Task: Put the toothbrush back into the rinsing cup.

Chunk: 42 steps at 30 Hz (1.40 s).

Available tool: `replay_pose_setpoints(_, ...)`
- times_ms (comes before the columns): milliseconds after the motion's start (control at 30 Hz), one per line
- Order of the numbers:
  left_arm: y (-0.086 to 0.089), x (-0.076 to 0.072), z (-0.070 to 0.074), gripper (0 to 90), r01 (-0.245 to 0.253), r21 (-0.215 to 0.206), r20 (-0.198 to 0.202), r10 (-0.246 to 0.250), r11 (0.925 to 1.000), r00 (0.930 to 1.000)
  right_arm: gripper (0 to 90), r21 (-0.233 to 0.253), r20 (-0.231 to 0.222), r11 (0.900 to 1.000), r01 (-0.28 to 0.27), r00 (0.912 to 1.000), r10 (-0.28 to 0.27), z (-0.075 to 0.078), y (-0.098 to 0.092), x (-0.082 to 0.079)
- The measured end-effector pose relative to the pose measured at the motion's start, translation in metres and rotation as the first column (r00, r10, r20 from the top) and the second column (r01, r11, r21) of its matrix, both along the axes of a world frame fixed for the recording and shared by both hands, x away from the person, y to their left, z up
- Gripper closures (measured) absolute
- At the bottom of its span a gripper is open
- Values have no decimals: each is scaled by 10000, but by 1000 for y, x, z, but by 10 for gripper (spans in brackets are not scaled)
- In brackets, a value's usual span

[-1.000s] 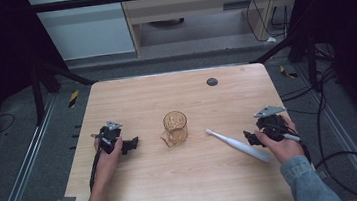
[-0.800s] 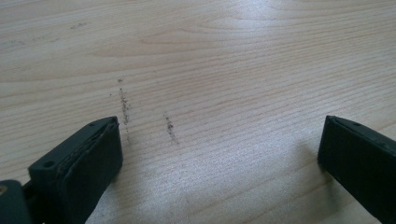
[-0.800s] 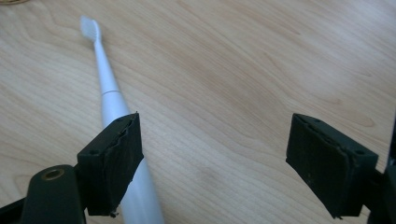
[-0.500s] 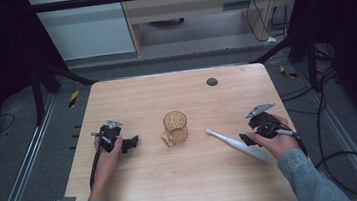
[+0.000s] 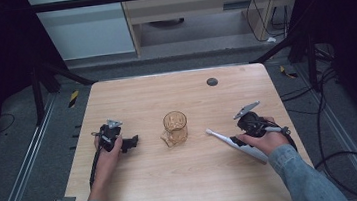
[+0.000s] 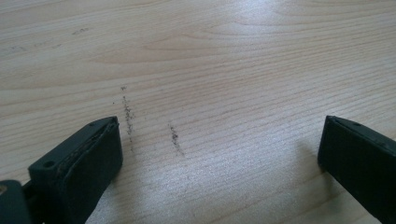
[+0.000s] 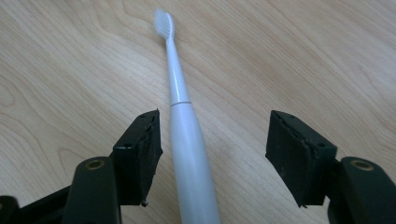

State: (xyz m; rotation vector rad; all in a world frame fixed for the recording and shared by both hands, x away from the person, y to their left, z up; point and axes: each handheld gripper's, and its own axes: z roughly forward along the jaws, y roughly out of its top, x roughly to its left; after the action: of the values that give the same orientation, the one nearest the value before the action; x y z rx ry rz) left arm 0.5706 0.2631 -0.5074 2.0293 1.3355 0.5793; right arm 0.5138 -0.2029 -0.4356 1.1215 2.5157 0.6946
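A white electric toothbrush (image 5: 228,141) lies flat on the wooden table (image 5: 175,181), its head pointing toward a clear glass cup (image 5: 175,127) at the table's middle. My right gripper (image 5: 244,126) is over the toothbrush handle. In the right gripper view the toothbrush (image 7: 180,98) runs up between the open jaws of the right gripper (image 7: 212,154), closer to the left jaw, with neither jaw touching it. My left gripper (image 5: 129,143) rests on the table left of the cup. Its jaws stand wide apart in the left gripper view (image 6: 219,144), over bare wood.
A small dark round disc (image 5: 212,82) sits near the table's far edge. A few dark specks (image 6: 173,134) mark the wood between the left jaws. Metal rails and cables run along both sides of the table on the floor.
My right gripper has moved left and a little forward, and now has the toothbrush handle between its jaws. The left gripper, the cup and the toothbrush have stayed put.
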Motion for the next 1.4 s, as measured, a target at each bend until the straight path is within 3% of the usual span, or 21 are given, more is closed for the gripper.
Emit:
replay_pose_setpoints(400, 0, 1, 0, 0, 7, 3, 8, -7, 10000, 10000, 470, -491, -847, 9962, -720, 9941, 676, -18, 17, 10)
replay_pose_setpoints(567, 0, 1, 0, 0, 15, 0, 8, -15, 10000, 10000, 502, -768, -1274, 9938, -804, 9894, 702, -25, 22, 13)
replay_pose_setpoints(1400, 0, 2, 0, 0, 18, -2, 4, -18, 10000, 10000, 634, -1113, -1912, 9894, -936, 9790, 711, -34, 23, 21)
